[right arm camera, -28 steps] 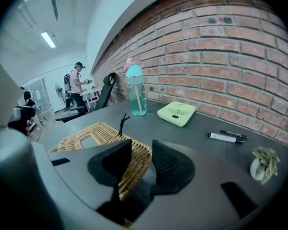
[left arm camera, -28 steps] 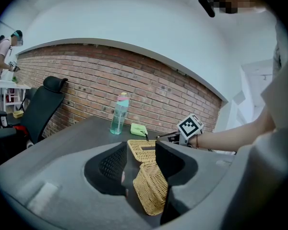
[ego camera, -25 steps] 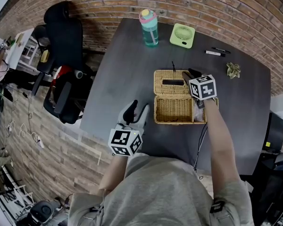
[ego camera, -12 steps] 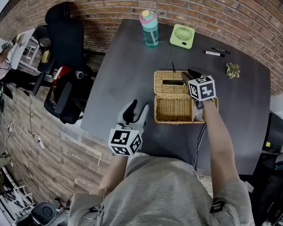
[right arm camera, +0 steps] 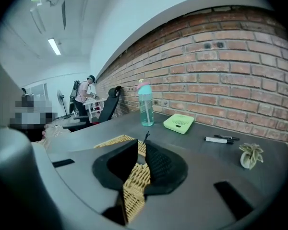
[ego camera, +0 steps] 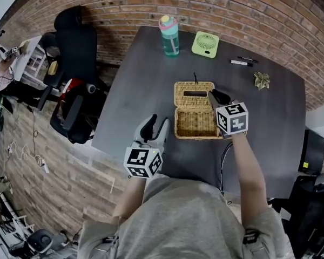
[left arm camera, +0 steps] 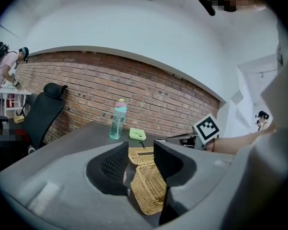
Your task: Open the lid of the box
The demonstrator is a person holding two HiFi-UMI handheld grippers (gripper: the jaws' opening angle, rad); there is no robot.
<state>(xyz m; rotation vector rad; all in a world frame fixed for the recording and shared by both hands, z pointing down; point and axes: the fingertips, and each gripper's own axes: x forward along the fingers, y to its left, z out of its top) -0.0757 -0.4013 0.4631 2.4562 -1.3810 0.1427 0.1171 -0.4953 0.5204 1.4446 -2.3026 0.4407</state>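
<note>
The wicker box (ego camera: 194, 124) stands mid-table with its lid (ego camera: 191, 93) folded back flat behind it, inside facing up. My right gripper (ego camera: 215, 97) hovers over the box's right rim, near where the lid joins. Its jaws have just been closing and now stand a narrow slit apart. In the right gripper view (right arm camera: 140, 150) wicker shows through that slit but nothing is pinched. My left gripper (ego camera: 156, 124) rests near the table's front edge, left of the box. Its jaws have just been closing slightly and are still open and empty (left arm camera: 140, 158), with the box (left arm camera: 149, 190) beyond them.
A teal bottle (ego camera: 170, 34) and a green fan (ego camera: 205, 43) stand at the back edge. Pens (ego camera: 243, 62) and a small plant ornament (ego camera: 261, 80) lie at the back right. A black office chair (ego camera: 75, 53) is left of the table. A cable (ego camera: 224, 161) hangs off the front.
My right gripper has drawn back toward me and lifted a little, and its jaws have narrowed. The left gripper and the box have stayed put.
</note>
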